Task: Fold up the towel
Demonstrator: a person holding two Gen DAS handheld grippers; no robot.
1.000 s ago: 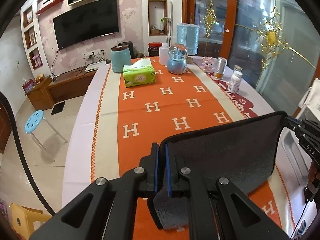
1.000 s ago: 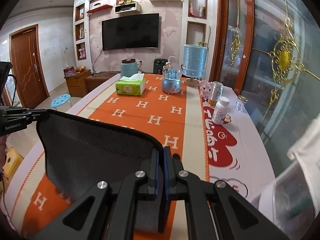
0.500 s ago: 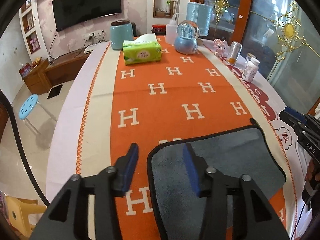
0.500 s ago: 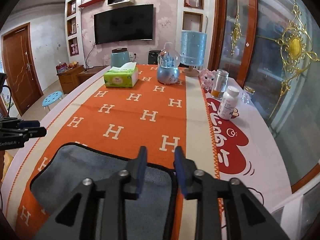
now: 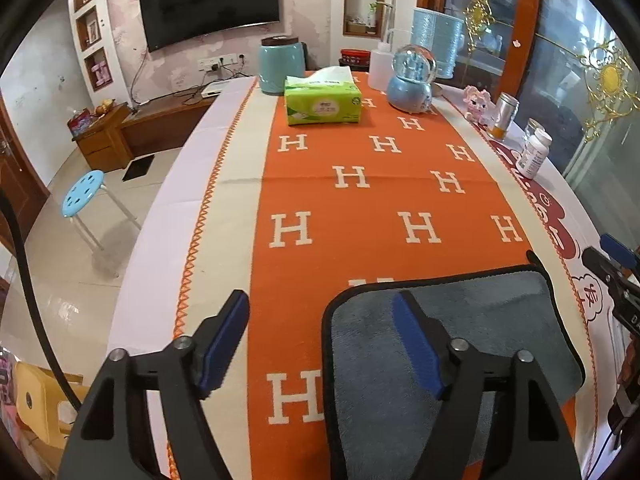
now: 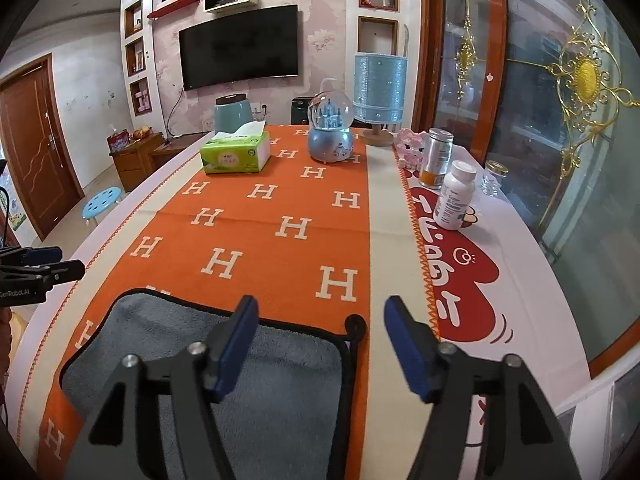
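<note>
A grey towel with a black border lies flat on the orange runner at the table's near end; it also shows in the right wrist view. My left gripper is open and empty above the towel's near left corner. My right gripper is open and empty above the towel's near right corner, where a small black loop sticks out. Each gripper's tip shows at the edge of the other's view, the right gripper and the left gripper.
The orange runner with white H marks covers the table. At the far end stand a green tissue box, a snow globe and a teal jar. Bottles stand on the right. A blue stool is left of the table.
Both grippers held the towel up by its top corners, lowered it onto the runner, let go and opened wide. The towel now lies flat.
</note>
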